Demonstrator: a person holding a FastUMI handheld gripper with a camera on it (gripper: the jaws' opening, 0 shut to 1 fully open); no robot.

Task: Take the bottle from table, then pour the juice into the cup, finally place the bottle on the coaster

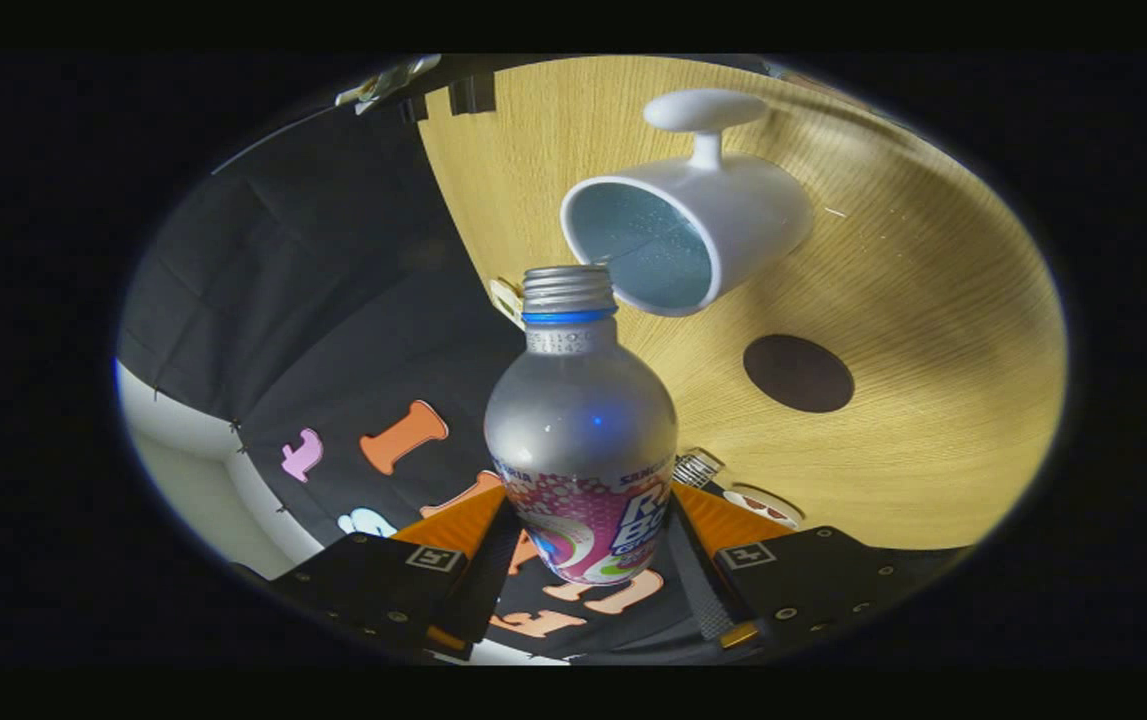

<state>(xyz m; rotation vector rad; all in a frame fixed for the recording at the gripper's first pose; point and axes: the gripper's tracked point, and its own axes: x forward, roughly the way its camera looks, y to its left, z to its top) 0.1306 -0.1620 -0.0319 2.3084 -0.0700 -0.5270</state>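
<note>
Bare pale wood-grain worktop lies open around the dark round coaster. The gripper has its jaws clamped on a silver metal bottle with pink label, its threaded neck beside the white ceramic cup's rim; blue speckled interior, contents unclear.

You see a light wood-grain worktop meeting the booth's black cloth wall, with a small round sticker lying near the worktop's edge.
</note>
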